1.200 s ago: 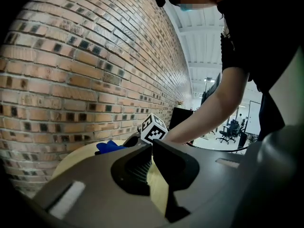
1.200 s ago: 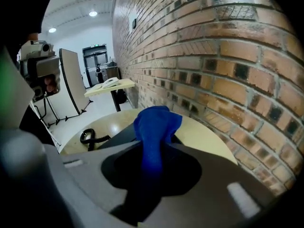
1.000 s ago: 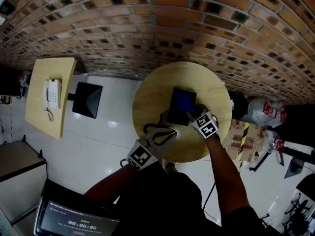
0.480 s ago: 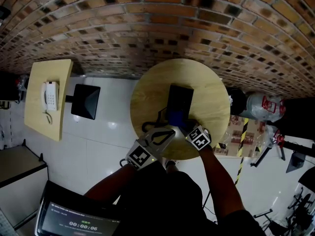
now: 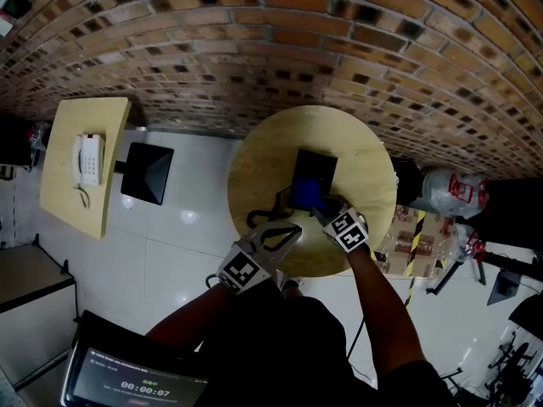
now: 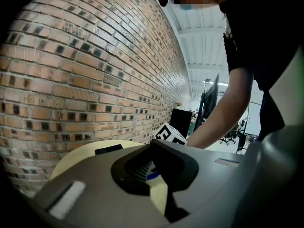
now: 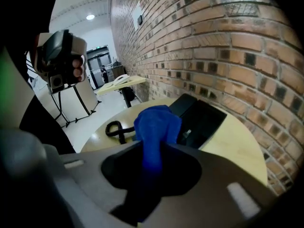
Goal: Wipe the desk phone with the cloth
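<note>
Pinching cloth [image 7: 154, 125] in right tool [image 7: 151, 163] over desk phone [image 7: 203, 120], left tool [image 6: 156, 175] closed, empty

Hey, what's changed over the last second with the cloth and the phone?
The right gripper, shut on the blue cloth, dragged it along the desk phone toward the person, then nudged slightly back. The left gripper stayed by the coiled cord; the phone did not move.

Open-plan office or studio floor, long brick wall [image 5: 254, 49], glossy white floor tiles [image 5: 178, 236], round table [image 5: 259, 155] with a desk phone [image 5: 316, 166], side table [image 5: 68, 202] with a white phone [image 5: 89, 161], black screen [image 6: 211, 99], office chairs [image 6: 233, 134] farther off, tripods [image 7: 61, 109], high white ceiling [image 6: 204, 37] with a lamp [image 7: 90, 17]
</note>
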